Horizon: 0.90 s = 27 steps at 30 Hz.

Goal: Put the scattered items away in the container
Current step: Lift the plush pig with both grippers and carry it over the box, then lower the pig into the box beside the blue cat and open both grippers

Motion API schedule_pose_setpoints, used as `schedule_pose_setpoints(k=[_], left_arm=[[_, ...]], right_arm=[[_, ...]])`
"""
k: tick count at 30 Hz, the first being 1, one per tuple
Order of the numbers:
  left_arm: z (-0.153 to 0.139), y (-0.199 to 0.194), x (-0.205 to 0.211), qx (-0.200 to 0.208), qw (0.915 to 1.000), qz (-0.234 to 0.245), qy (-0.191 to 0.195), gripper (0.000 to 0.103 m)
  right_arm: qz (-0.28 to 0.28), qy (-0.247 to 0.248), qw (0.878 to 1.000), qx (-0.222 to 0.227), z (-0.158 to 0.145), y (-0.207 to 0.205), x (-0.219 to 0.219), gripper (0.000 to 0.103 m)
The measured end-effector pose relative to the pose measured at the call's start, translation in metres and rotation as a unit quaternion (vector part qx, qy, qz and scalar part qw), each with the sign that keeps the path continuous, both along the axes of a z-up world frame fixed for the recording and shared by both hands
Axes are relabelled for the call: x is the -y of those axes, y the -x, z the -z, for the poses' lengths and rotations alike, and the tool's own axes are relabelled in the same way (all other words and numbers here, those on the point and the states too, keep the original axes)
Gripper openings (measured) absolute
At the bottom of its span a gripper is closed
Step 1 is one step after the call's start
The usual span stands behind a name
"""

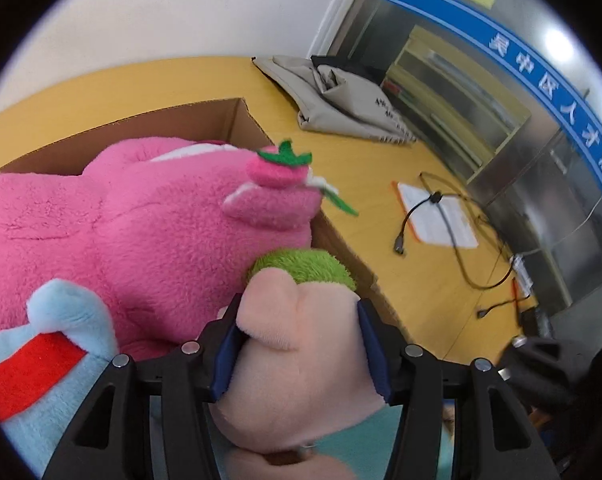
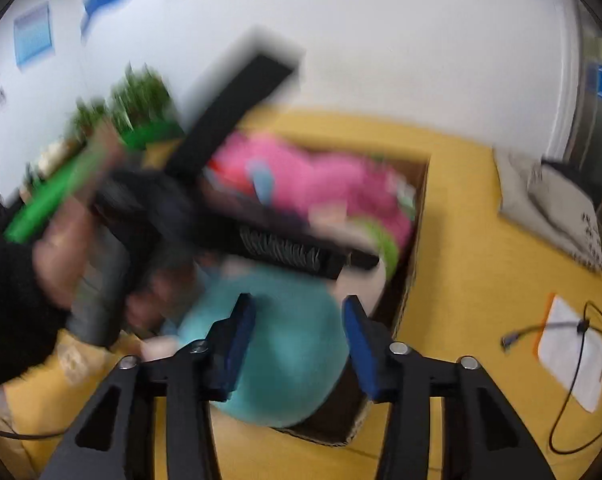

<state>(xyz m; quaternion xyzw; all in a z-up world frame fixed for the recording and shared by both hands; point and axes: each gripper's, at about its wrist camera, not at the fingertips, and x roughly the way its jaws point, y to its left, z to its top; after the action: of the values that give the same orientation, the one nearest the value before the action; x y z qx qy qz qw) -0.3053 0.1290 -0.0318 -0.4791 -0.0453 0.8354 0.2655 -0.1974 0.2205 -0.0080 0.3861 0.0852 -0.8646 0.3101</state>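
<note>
- Doll (image 1: 297, 380): peach head, green tuft, teal body. It sits over the near corner of the box (image 1: 237, 120), head up against the pink plush (image 1: 121, 232). Whether it rests on anything I cannot tell.
- Left tool (image 1: 301, 308): narrow, pads pressed into both sides of the doll's head, which bulges between them.
- Right tool (image 2: 297, 302): at its narrowest, pads on either flank of the teal body. The view is badly blurred, so how deep it bites is unclear.
- So 2 tools are on 1 toy: head in the left, belly in the right.
- The box is already crowded. The pink plush fills most of it and rises above the rim; the blue plush (image 1: 61, 360) lies at the near side.
- The box stands on the yellow surface (image 1: 381, 208). A folded bag (image 1: 341, 100) lies at the far edge; paper (image 1: 441, 224) and cable (image 1: 421, 208) lie toward the right edge, well apart from the box.

Handling, my judgement:
- The doll is light, soft and squashy, not fragile and not slippery. Its fleece grips the pads well.
- It compresses a lot, so a hold on the bulk is firmer than on a limb or the tuft. Head or mid-body, as now, looks right.
- It is likely to spring back and roll off the heap once let go. Best pressed into the gap at the box's near corner beside the pink plush.
</note>
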Motion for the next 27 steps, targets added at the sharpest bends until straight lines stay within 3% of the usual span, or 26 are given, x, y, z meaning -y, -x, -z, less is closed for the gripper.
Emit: schedule_pose_setpoints(k=[3, 5, 6, 7, 9, 11, 13, 15, 16, 18, 19, 20, 23, 27], left_arm=[[-0.015, -0.006, 0.003, -0.003, 0.9999, -0.006, 0.009, 0.053], [-0.035, -0.015, 0.010, -0.016, 0.9995, 0.009, -0.027, 0.041], [-0.041, -0.020, 0.011, -0.021, 0.9983, 0.027, -0.047, 0.040], [-0.043, -0.022, 0.009, -0.025, 0.9980, 0.038, -0.043, 0.040], [-0.026, -0.017, -0.001, -0.018, 0.9990, 0.038, 0.015, 0.034], [-0.016, -0.014, -0.003, -0.027, 0.9988, 0.039, 0.015, 0.033], [-0.015, -0.013, 0.001, -0.029, 0.9990, 0.034, 0.009, 0.033], [-0.017, -0.016, 0.000, -0.035, 0.9987, 0.030, 0.019, 0.034], [-0.021, -0.021, -0.002, -0.046, 0.9981, 0.027, 0.032, 0.034], [-0.034, -0.034, -0.004, -0.067, 0.9964, 0.017, 0.049, 0.037], [-0.042, -0.042, -0.001, -0.066, 0.9970, 0.011, 0.039, 0.046], [-0.049, -0.051, 0.004, -0.062, 0.9979, 0.005, 0.017, 0.057], [-0.069, -0.092, 0.024, -0.072, 0.9964, -0.008, -0.042, 0.072], [-0.092, -0.174, 0.060, -0.134, 0.9884, -0.070, -0.010, 0.080]], right_arm=[[-0.005, -0.010, 1.000, 0.021, 0.009, 0.006, 0.002, 0.048], [-0.003, -0.039, 0.999, 0.033, 0.019, 0.006, 0.002, 0.047], [0.000, -0.037, 0.999, 0.036, 0.022, 0.005, -0.001, 0.048], [0.003, -0.025, 0.999, 0.040, 0.023, 0.005, -0.005, 0.048], [0.011, -0.009, 0.999, 0.046, 0.022, 0.003, -0.014, 0.049], [0.024, -0.003, 0.999, 0.043, 0.019, -0.003, -0.017, 0.051], [0.049, -0.003, 0.998, 0.039, 0.013, -0.016, -0.024, 0.061], [0.070, 0.001, 0.997, 0.035, 0.007, -0.035, -0.035, 0.084], [0.082, 0.009, 0.996, 0.032, 0.002, -0.046, -0.041, 0.090], [0.117, 0.037, 0.992, 0.014, -0.015, -0.070, -0.056, 0.103], [0.130, 0.050, 0.990, 0.004, -0.025, -0.082, -0.060, 0.103], [0.145, 0.065, 0.987, -0.007, -0.036, -0.093, -0.063, 0.103], [0.166, 0.082, 0.982, -0.039, -0.062, -0.112, -0.063, 0.103], [0.181, 0.049, 0.979, -0.085, -0.073, -0.122, -0.048, 0.103]])
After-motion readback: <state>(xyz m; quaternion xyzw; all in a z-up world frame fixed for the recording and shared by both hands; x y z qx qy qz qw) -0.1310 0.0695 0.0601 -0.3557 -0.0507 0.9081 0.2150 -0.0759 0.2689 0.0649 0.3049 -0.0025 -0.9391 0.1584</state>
